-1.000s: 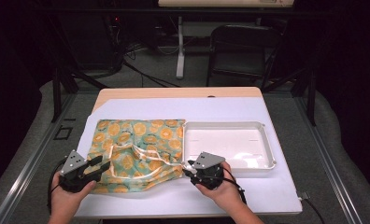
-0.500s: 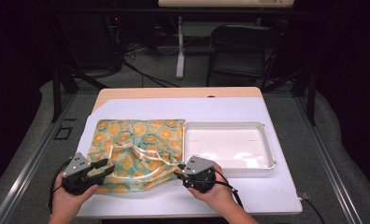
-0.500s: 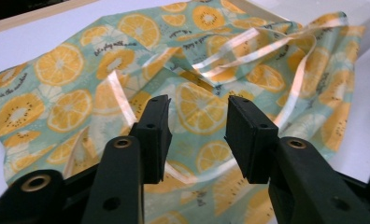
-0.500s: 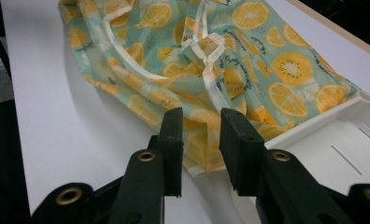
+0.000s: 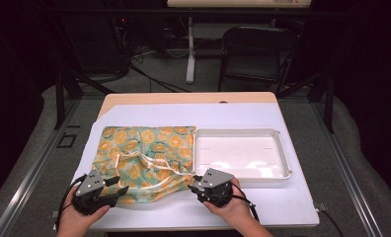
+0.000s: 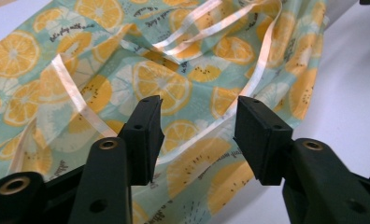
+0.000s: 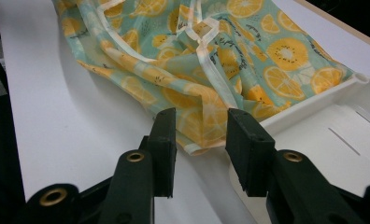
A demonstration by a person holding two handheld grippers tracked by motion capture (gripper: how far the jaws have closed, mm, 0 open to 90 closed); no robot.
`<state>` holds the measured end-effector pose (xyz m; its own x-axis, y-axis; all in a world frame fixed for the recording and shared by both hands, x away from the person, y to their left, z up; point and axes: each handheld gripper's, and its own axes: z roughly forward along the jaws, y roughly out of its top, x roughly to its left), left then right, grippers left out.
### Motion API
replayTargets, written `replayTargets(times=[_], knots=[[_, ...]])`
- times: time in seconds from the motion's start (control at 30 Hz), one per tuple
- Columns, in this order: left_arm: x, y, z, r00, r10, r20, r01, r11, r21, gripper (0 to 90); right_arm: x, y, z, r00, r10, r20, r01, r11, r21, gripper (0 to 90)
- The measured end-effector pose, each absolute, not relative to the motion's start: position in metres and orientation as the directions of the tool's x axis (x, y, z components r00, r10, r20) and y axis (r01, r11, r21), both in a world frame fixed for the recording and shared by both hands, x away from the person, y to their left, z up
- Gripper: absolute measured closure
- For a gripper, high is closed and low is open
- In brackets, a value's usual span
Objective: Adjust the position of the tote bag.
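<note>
Two grippers: we hold one in each hand at the near edge.
Table (image 5: 292, 202): white top, wooden strip along the far edge.
Cloth (image 5: 149, 158): orange-slice print on pale green, pale ribbon straps; it lies rumpled on the table's left half, its long axis running left to right, its right edge against the tray.
Tray (image 5: 239, 175): white, shallow, just right of the cloth, long side also left to right.
Left gripper (image 5: 115, 189): jaws spread, pointing right over the cloth's near left corner; cloth shows between them, not pinched.
Right gripper (image 5: 192, 183): jaws apart, pointing left at the cloth's near right corner beside the tray.
</note>
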<state>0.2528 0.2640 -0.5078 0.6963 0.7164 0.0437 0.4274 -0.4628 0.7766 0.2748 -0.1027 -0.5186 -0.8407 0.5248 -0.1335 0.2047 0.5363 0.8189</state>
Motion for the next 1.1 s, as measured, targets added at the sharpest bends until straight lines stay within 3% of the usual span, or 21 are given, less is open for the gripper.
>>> replayTargets(times=[0.4,1.1], knots=[[0.252,0.252,-0.515,0.72,0.687,0.097,0.418,-0.541,0.73,40.8,0.277,-0.104,-0.522,-0.837,0.532,-0.129,0.214,0.535,0.817,58.4],[0.253,0.241,-0.527,0.74,0.649,0.177,0.399,-0.636,0.661,39.5,0.277,-0.102,-0.525,-0.837,0.534,-0.121,0.224,0.535,0.815,56.8]])
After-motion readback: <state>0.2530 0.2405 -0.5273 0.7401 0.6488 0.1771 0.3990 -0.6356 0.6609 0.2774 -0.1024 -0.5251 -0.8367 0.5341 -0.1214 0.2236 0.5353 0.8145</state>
